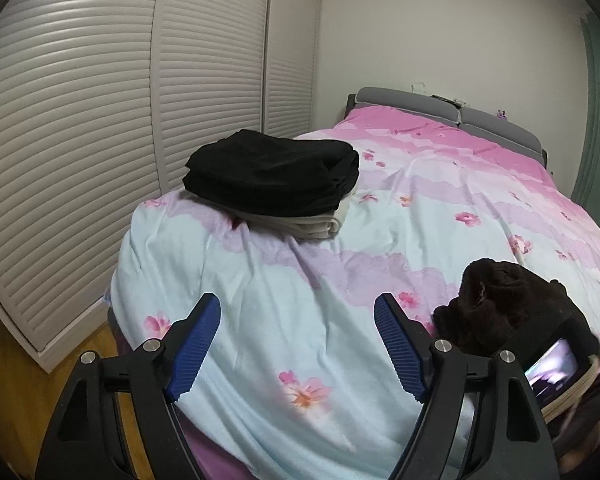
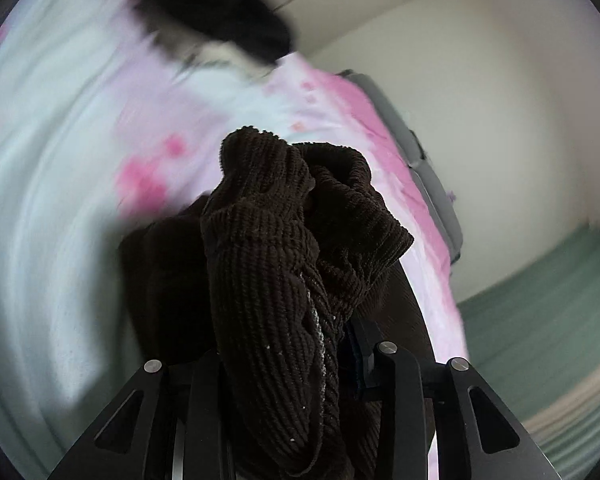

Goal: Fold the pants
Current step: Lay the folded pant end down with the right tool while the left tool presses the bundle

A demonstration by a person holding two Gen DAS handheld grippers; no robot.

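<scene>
Nearby, brown pants (image 1: 496, 304) overhang the bed (image 1: 260, 304) edge.

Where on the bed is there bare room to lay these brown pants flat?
The widest free patch is the bedspread between the folded stack and the headboard. Another lies ahead of the open left gripper. The near right is crowded: the right gripper holds the bunched brown pants.
</scene>
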